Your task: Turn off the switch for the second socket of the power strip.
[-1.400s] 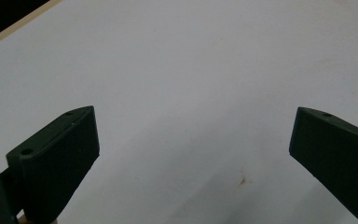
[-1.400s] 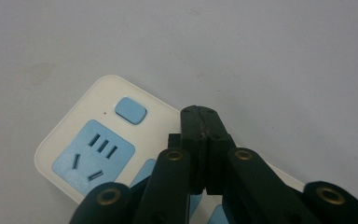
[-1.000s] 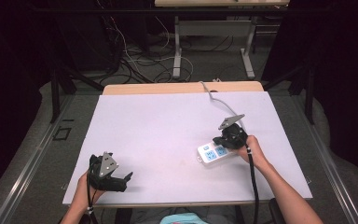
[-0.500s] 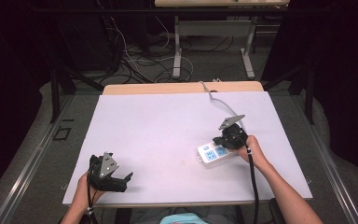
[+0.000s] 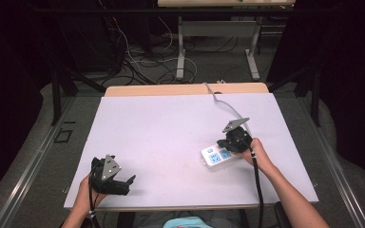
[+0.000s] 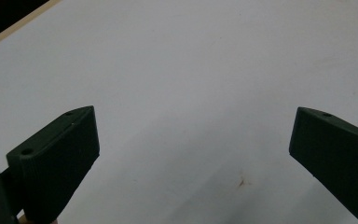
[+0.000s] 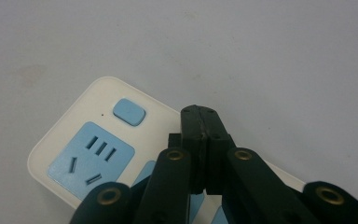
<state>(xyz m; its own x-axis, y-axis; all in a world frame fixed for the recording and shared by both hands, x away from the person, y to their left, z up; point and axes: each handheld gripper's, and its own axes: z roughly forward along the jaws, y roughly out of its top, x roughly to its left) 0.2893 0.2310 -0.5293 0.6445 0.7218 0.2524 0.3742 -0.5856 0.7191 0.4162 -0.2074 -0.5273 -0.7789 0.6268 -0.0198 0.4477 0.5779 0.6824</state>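
**Desk:** What did the left side of the table (image 5: 171, 123) show?

**Photographer:** The left gripper (image 5: 110, 176) rested near the front-left corner, held low in the person's left hand (image 5: 86, 194). Its jaws stood wide apart with nothing between them, and bare white tabletop lay ahead of them in the left gripper view. It looked parked, probably kept clear of the work on the other side.

**Desk:** And toward the right?

**Photographer:** The power strip (image 5: 217, 155) lay flat on the right half, closer to the front edge than the back, its blue sockets facing up. A grey cable (image 5: 220, 101) ran from that spot toward the back edge (whether it belonged to the strip or the tool, I couldn't tell).

**Desk:** The right-hand tool?

**Photographer:** The right gripper (image 7: 201, 122) hung over the strip with its jaws pressed together and nothing between them. In the right gripper view the closed tips sat just beside the blue switch button (image 7: 129, 111), slightly past it. Closed jaws make a single blunt point, so I judged it was set up to poke that button rather than lift anything. Whether the tips were touching the casing, I couldn't say.
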